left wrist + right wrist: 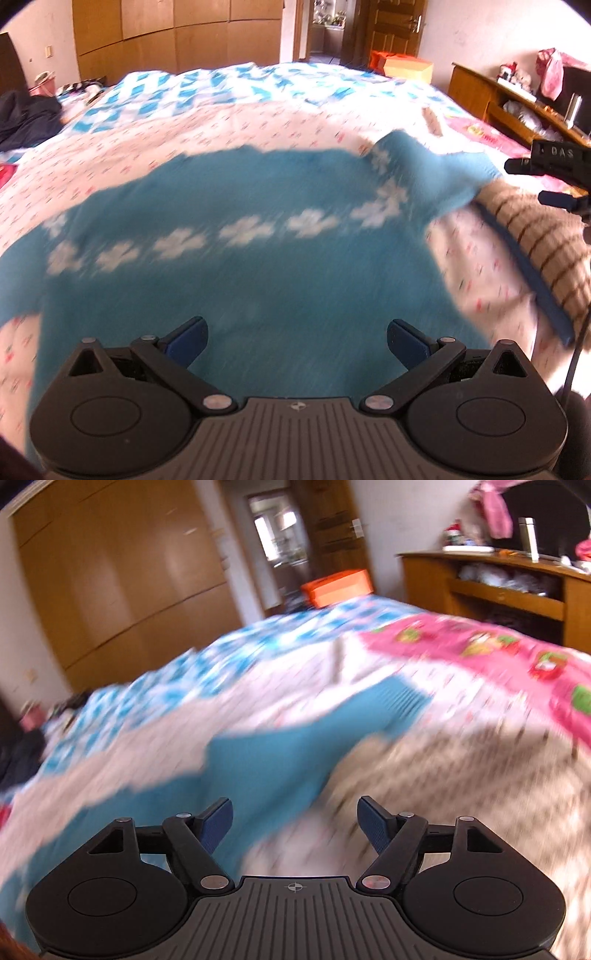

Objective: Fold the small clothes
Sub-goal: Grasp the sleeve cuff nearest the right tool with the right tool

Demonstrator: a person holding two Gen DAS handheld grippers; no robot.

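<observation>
Blue sweater (236, 258) flat on bed (184, 140), long axis left-right. Left tongs (297, 341) wide, empty, over its near hem, nearer. Right tongs (295, 825) wide, empty; sleeve (369, 709) lies far-left of them. Striped garment (535, 229) right.

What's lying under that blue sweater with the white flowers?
The blue sweater is spread on a white quilt with small pink marks. Its right sleeve lies next to a beige striped garment; overlap unclear. Whatever lies beneath the sweater's middle is covered.
</observation>
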